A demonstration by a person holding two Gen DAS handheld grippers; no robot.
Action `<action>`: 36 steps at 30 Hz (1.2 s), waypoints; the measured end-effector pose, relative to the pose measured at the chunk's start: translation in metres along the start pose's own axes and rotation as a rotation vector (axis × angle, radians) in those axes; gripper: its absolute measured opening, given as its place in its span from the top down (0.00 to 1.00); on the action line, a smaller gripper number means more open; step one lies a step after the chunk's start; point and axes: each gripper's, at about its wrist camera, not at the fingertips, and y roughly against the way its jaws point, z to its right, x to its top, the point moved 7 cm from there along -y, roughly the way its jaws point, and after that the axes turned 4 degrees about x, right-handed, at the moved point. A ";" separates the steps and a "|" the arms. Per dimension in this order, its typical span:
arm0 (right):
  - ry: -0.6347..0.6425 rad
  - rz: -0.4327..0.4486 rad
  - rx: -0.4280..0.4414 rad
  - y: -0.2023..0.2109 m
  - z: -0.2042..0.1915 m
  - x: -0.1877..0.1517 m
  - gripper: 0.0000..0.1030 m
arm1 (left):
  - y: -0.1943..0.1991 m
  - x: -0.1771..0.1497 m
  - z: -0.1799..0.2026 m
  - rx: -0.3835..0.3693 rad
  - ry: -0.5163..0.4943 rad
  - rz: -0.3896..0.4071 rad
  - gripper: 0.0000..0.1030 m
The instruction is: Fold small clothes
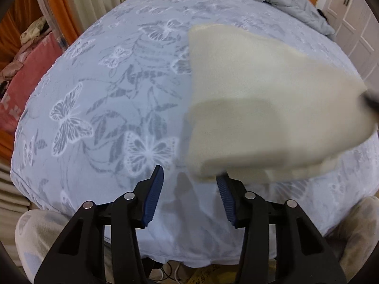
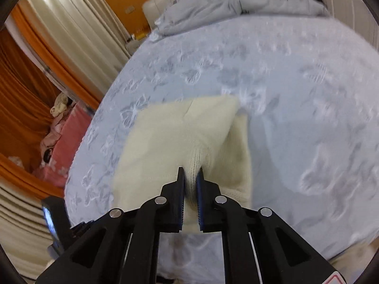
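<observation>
Garment: cream knit garment [image 2: 180, 137], small, on the blue butterfly-print bedsheet [image 2: 296, 108], near the sheet's front edge.
Condition: partly doubled over; one layer lies on another, and one end is raised off the sheet.
Right gripper [image 2: 190, 184]: jaws clenched on a bunched fold of the garment's near edge, knit visible between the pads.
Left gripper [image 1: 190, 197]: jaws released, nothing between them; the lifted garment hangs just beyond its right finger, and contact cannot be told.
Progress: judged midway; at least one fold is made, the carried fold is not yet laid down.
Remaining: lay the raised end flat, square the edges.
Surroundings: crumpled grey quilt [image 2: 236, 2] at the sheet's far end.
</observation>
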 end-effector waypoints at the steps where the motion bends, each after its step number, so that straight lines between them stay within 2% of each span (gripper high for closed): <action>1: 0.013 -0.067 -0.041 -0.020 0.010 -0.010 0.92 | -0.004 -0.001 0.000 -0.013 0.011 -0.011 0.57; 2: 0.022 -0.155 -0.072 -0.046 0.021 -0.027 0.92 | -0.008 -0.003 0.000 -0.026 0.023 -0.023 0.57; 3: 0.048 -0.191 -0.096 -0.066 0.027 -0.044 0.91 | -0.013 -0.005 0.000 -0.023 0.030 -0.037 0.57; 5: 0.089 -0.141 -0.125 -0.060 0.017 -0.044 0.90 | -0.021 -0.009 0.003 -0.006 0.023 -0.054 0.57; 10: -0.010 -0.086 -0.077 -0.027 0.014 -0.035 0.84 | -0.018 -0.012 0.000 0.005 0.025 -0.056 0.56; 12: -0.061 -0.034 -0.059 -0.001 0.022 -0.037 0.77 | -0.008 -0.010 0.000 0.014 0.010 -0.039 0.57; 14: -0.101 -0.006 -0.039 0.020 0.027 -0.048 0.65 | 0.004 -0.009 0.001 0.011 -0.003 -0.015 0.57; 18: -0.092 0.015 -0.096 0.037 0.026 -0.077 0.58 | 0.033 -0.011 0.006 0.002 -0.030 0.049 0.55; 20: -0.091 0.047 -0.124 0.043 0.024 -0.088 0.41 | 0.042 -0.012 0.010 0.005 -0.041 0.072 0.50; 21: -0.088 0.059 -0.136 0.042 0.026 -0.090 0.37 | 0.048 -0.014 0.014 0.005 -0.045 0.091 0.48; 22: -0.085 0.070 -0.147 0.044 0.026 -0.094 0.33 | 0.053 -0.015 0.017 0.006 -0.047 0.110 0.42; 26: -0.021 0.125 -0.194 0.049 0.018 -0.109 0.26 | 0.068 -0.024 0.029 0.029 -0.063 0.177 0.21; 28: 0.008 0.154 -0.210 0.050 0.016 -0.113 0.25 | 0.068 -0.029 0.032 0.034 -0.069 0.195 0.17; 30: 0.014 0.174 -0.232 0.049 0.019 -0.121 0.23 | 0.067 -0.037 0.036 0.041 -0.062 0.207 0.17; 36: -0.024 0.156 -0.236 0.037 0.023 -0.132 0.23 | 0.051 -0.056 0.040 0.080 -0.064 0.197 0.17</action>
